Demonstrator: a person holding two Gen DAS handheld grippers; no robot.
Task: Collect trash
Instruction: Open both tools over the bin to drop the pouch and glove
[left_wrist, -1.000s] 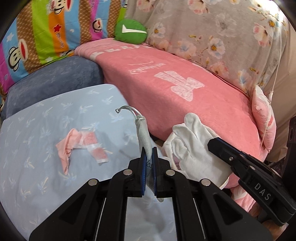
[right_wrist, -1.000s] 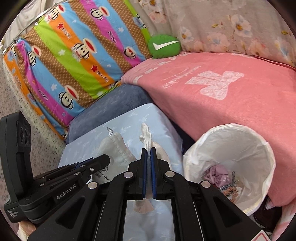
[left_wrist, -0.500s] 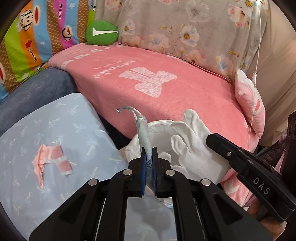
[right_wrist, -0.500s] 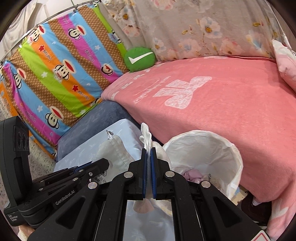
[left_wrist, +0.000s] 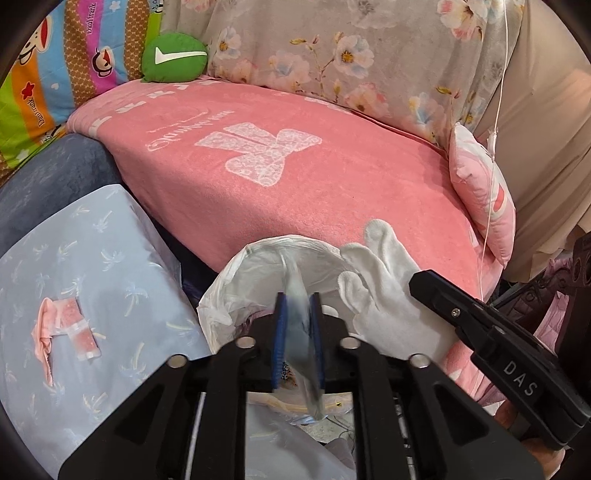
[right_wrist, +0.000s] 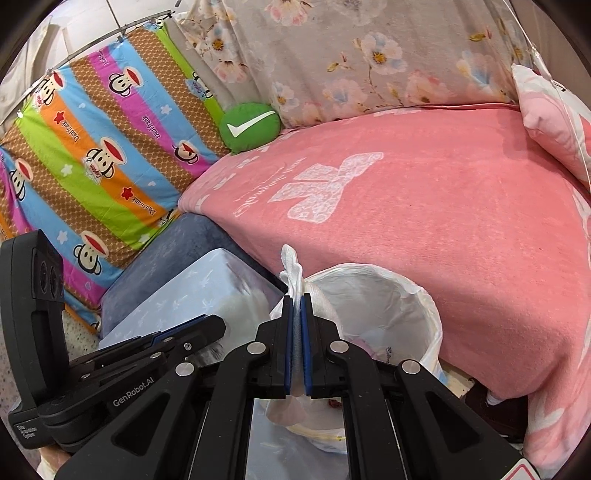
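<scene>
Left gripper (left_wrist: 297, 332): jaws parted a little, having just been opening; blurred grey wrapper (left_wrist: 301, 354) between them, apparently slipping free rather than pinched.
Right gripper (right_wrist: 295, 343): jaws closed tight on white glove (right_wrist: 291, 273), its fingers poking up above the pads.
Bin (right_wrist: 373, 295): white-lined, low beside the pink-covered bed (right_wrist: 443, 229), directly under and ahead of both grippers; some scraps already inside.
Left behind: pink wrapper (left_wrist: 68, 328) lying on the light blue sheet (left_wrist: 92, 258), well apart from the bin.
Risk, wrapper: light and floppy, so likely to flutter and catch on the liner rim or land outside if released off-centre.
Risk, glove: soft cloth, liable to cling to the pads or drape over the rim.
Risk, liner: loose bag edge, easily snagged and dragged by a withdrawing gripper.
Risk, task: pink wrapper easily overlooked.
</scene>
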